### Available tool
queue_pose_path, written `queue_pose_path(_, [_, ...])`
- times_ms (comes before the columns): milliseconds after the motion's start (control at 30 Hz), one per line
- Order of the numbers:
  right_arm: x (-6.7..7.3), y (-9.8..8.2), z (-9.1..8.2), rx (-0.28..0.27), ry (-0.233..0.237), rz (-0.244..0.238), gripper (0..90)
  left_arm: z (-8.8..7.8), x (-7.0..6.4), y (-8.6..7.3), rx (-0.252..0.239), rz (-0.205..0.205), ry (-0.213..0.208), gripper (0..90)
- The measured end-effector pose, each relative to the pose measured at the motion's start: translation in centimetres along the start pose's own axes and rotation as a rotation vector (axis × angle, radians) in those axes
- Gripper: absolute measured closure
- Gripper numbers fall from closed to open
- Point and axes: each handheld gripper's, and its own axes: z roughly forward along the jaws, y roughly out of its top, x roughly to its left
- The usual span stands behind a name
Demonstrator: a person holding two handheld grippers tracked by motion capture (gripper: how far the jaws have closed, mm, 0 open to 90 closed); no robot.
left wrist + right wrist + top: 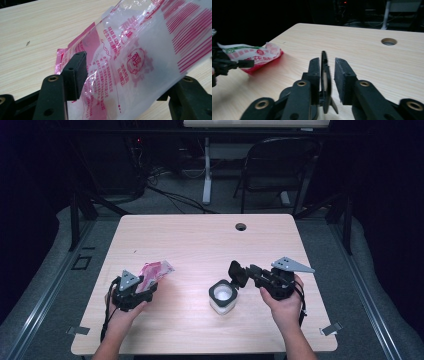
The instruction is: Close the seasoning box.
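Left gripper (146,289), near-left of the table (200,240): jaws pinching a pink-and-white plastic packet (155,272). The packet sticks out past the jaws toward the far right, lifted off the wood at the gripper end. In the left gripper view the packet (140,57) sits between the two black jaws, red print and stripes on clear film, one pad pressed to its face.

Centre-right, near edge: small white jar (223,296), open mouth up, standing on the table.

Right gripper (239,274), just right of the jar: it carries a thin black lid (237,273), on edge, above the jar's far rim. In the right gripper view the lid (325,75) stands upright between the pads; left pad touching, narrow gap at the right pad.

Far side: round hole (241,226) in the tabletop.
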Motion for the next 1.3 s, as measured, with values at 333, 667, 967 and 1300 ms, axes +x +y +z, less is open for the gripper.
queue_pose_path(333, [-1.5,-0.7,0.3,0.014,-0.065,0.040,85.2,0.4,-1.0,0.0,0.012,0.033,-0.020,39.9])
queue_pose_path(667, [-1.8,-1.7,1.6,0.064,-0.062,0.067,87.9,0.6,-1.9,0.1,0.003,0.053,-0.063,39.6])
queue_pose_path(967, [-1.2,-1.7,1.8,0.068,-0.036,0.050,88.7,0.8,-2.7,0.2,0.013,0.079,-0.077,39.6])
queue_pose_path(1300, [-0.8,-1.6,1.7,0.064,-0.024,0.036,88.4,1.1,-3.6,0.2,0.023,0.109,-0.095,39.5])
